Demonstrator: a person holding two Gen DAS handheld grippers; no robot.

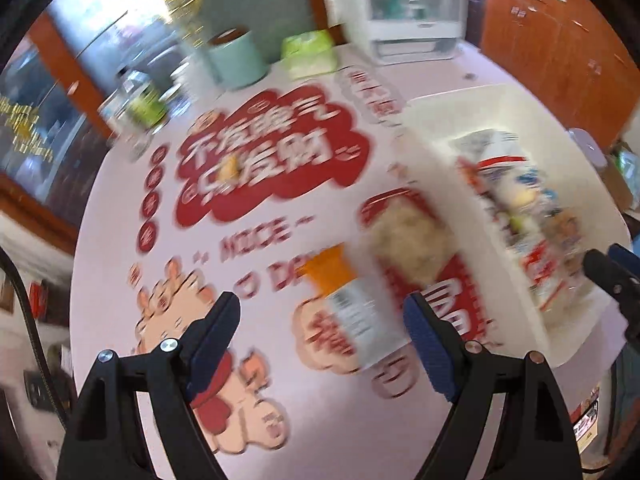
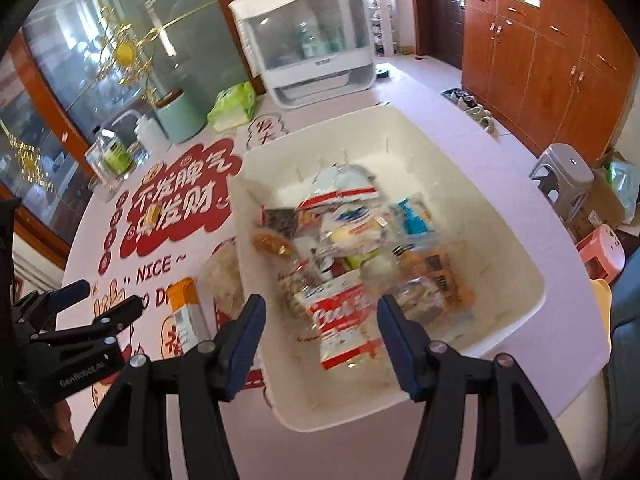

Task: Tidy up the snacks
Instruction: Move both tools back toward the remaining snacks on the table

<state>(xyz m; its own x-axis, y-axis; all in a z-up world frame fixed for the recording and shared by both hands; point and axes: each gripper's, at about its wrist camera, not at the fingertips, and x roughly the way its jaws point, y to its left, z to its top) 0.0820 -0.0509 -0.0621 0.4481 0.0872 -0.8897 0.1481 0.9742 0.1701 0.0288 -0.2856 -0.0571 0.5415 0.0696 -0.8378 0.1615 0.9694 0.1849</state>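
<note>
White plastic bin (image 2: 472,216) already holds most snacks. Left of it on the bench (image 2: 420,92) lie an orange-topped packet (image 2: 188,312) and a clear pouch (image 2: 224,276). Left gripper (image 1: 320,320) and right gripper (image 2: 320,320) jaws gape empty.

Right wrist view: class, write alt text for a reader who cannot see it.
An open, empty right gripper hangs above a white bin full of snack packets. Left of it on the pink table lie an orange-topped packet and the left gripper.
</note>
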